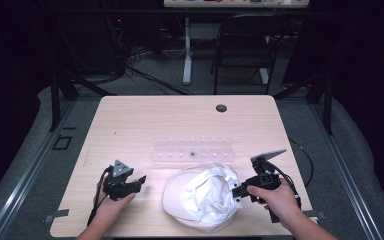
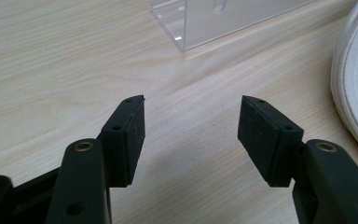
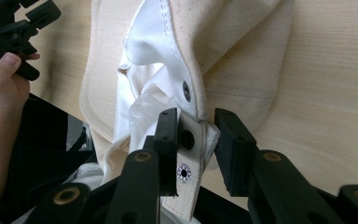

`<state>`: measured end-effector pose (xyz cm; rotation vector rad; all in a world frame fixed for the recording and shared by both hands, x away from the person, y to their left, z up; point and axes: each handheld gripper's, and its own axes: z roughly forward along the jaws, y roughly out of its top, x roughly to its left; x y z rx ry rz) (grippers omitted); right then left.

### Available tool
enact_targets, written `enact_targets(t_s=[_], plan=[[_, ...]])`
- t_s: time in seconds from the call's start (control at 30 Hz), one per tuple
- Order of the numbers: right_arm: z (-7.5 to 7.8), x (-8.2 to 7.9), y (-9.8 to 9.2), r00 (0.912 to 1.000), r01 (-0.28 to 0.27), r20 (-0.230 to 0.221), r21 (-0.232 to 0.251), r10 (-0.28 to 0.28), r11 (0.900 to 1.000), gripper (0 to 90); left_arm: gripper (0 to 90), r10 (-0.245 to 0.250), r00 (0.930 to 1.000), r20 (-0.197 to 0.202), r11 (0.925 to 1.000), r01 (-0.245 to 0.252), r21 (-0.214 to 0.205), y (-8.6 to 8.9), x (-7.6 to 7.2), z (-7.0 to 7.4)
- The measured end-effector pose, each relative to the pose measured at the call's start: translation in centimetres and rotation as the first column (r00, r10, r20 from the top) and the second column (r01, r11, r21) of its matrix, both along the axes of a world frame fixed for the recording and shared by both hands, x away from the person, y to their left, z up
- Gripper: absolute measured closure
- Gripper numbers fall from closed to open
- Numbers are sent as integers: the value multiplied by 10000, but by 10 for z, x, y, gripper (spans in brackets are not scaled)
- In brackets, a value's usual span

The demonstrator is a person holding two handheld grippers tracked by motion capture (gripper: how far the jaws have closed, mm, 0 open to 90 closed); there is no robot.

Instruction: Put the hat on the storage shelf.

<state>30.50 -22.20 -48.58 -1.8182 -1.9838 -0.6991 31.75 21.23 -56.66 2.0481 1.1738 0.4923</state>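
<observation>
— Pale wood under your left hand-held gripper [image 1: 139,181]: what's between its jaws?

— Nothing; they stand wide over the bare desk [image 1: 130,120], left of the white cap [image 1: 202,197].

— And the cap?

— It lies upside down at the desk's near edge, before the clear rack [image 1: 192,152]. Your right hand-held gripper [image 3: 196,140] has narrowed around its back strap [image 3: 191,154], left pad touching, right pad just beside it.

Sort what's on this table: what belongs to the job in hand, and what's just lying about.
In the job:
white cap
strap with snaps, between the right gripper jaws
left gripper, open beside the cap

Lying about:
clear acrylic rack
table
</observation>
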Motion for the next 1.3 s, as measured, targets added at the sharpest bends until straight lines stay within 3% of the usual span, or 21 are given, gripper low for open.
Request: enact_targets(t_s=[0.2,0.27,0.3,0.5,0.53,0.67,0.7,0.73,1.03,1.3], plan=[[3,2,4,9995,-318,-76,-250,317,9992,749,417,-2,10000,-21,10000,2,15,0,0,0],[2,1,5,9998,-192,-27,-297,192,9994,753,417,-4,10000,-20,10000,5,17,0,0,0],[4,3,5,9984,-534,-197,-447,526,9976,758,417,2,10000,-20,10000,-2,11,0,0,0],[9,3,8,9993,-367,-115,-641,361,9973,769,417,5,10000,-25,10000,-5,3,0,0,0],[11,3,10,9997,-243,66,-676,248,9974,772,417,4,10000,-19,10000,-4,10,0,0,0],[19,6,8,9986,-513,70,-937,522,9943,778,417,-1,10000,-20,10000,1,0,0,0,0],[19,5,10,9996,-122,251,-998,148,9949,779,417,-2,10000,-28,10000,2,-3,0,0,0],[22,7,7,9992,-360,152,-1054,378,9938,781,417,-4,10000,-31,10000,4,-8,0,0,0],[37,10,8,9984,142,558,-1423,-63,9897,787,417,-30,10000,-66,10000,30,7,-1,0,-1],[46,10,10,9977,131,674,-1691,-17,9855,789,417,-47,10000,-57,10000,47,18,-1,0,-1]])
